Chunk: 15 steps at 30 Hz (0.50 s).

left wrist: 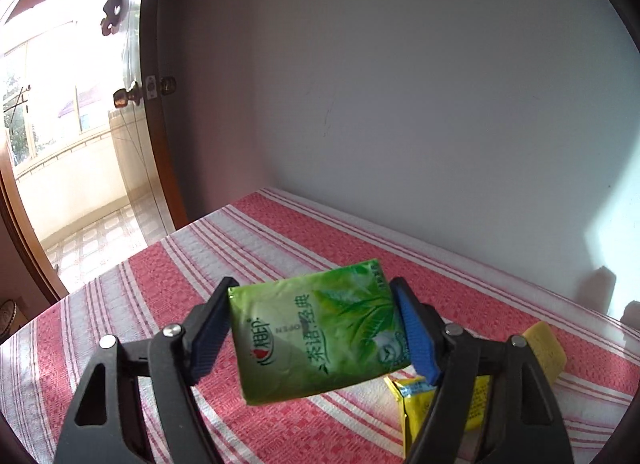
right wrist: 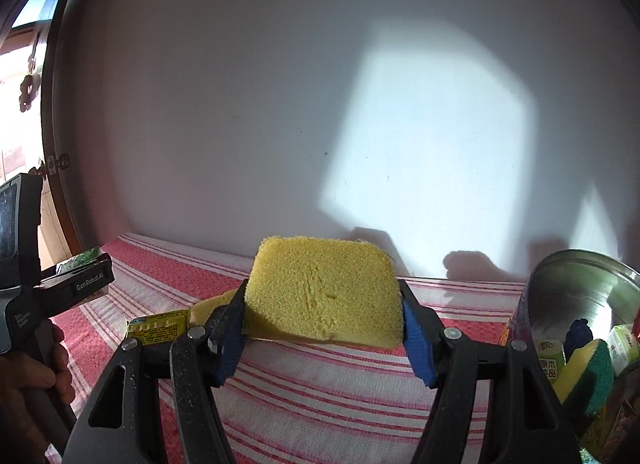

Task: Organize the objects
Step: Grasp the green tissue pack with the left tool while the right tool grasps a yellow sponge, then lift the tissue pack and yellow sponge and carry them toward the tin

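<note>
sponge [right wrist: 324, 290] looks soft and light, squeezed at its sides by the right tool [right wrist: 322, 338]; left tool [left wrist: 314, 338] clamps a tissue pack [left wrist: 316, 334].

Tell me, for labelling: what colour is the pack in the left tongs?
Green, with a leaf print; the pack shows best in the left wrist view.

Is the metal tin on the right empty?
No, the metal tin already holds a green-backed sponge and small tissue packs.
</note>
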{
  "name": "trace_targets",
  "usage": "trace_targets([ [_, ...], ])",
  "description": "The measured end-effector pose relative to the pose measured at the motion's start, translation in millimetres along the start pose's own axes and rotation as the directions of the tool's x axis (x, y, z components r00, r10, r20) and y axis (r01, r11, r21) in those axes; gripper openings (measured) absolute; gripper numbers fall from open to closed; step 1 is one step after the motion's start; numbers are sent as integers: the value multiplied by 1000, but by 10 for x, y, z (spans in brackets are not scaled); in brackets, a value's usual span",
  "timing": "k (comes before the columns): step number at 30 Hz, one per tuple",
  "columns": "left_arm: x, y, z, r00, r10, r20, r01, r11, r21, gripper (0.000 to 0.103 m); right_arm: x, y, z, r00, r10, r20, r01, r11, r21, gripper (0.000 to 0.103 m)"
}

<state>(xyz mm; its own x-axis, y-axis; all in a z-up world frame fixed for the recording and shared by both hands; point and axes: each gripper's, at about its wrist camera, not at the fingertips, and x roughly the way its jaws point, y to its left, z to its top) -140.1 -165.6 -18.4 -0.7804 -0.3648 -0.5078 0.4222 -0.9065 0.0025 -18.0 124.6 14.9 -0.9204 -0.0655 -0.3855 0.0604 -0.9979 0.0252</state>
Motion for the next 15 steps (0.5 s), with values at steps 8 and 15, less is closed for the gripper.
trace_targets([
  [8,-424,-204,-247,997,-74,30,71,994,84,77,-328,-62,-98,1000,-6,15,5,1000,14,69],
  [15,-620,-258,-351,994,-103,38,98,989,107,77,-571,-122,-180,1000,-13,22,12,1000,14,69],
])
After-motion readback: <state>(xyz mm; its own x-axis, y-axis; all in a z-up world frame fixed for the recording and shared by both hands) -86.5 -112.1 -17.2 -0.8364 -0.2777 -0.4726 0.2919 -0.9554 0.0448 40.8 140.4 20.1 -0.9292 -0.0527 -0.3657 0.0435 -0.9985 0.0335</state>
